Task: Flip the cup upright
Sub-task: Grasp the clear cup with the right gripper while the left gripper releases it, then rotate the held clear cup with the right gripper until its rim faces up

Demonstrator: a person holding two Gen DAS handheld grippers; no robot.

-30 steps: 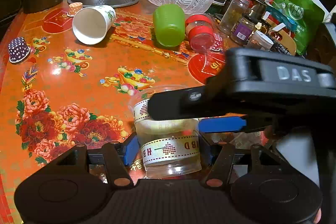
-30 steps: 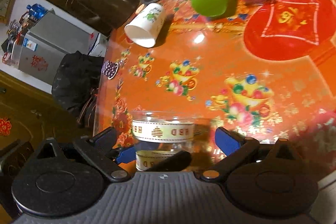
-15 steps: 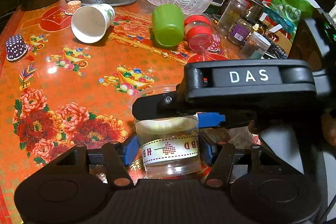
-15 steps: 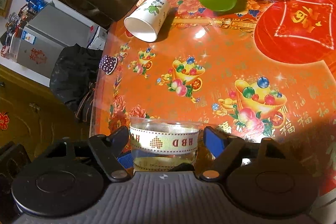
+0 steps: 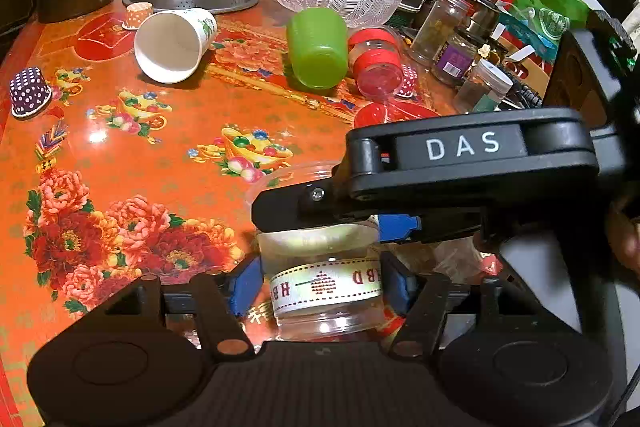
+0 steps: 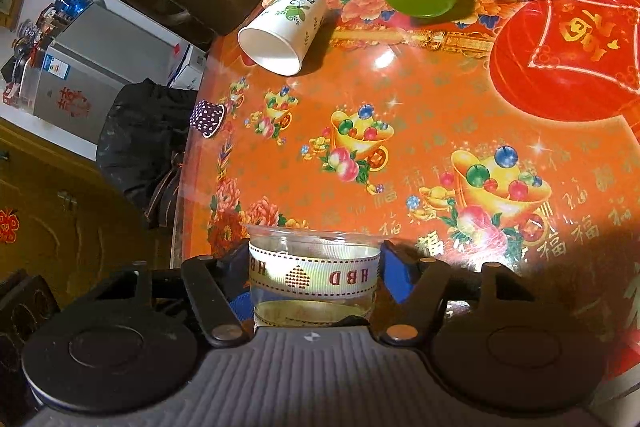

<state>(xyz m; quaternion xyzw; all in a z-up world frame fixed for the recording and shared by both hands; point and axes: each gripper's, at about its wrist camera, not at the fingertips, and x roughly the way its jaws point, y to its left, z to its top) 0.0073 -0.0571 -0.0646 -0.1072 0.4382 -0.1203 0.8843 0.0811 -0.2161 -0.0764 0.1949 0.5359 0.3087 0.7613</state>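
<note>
Both tools have their blue pads against the clear cup [image 5: 324, 279]: left tool [image 5: 322, 285] low on the ribboned wall, right tool [image 6: 314, 273] at the ribbon band, rim pointing away, above the desk [image 6: 420, 115]. I judge a handover mid-flip. I want one tool's grip firm before the other releases, since thin plastic crushes or slips easily.

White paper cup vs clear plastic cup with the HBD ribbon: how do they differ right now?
The white paper cup is opaque with a green leaf print; the clear plastic cup is see-through with an HBD ribbon band. The paper cup lies on its side on the table, untouched; the clear cup sits between the pads of both the left hand-held gripper and the right hand-held gripper. Both are tapered, open-mouthed cups.
</note>
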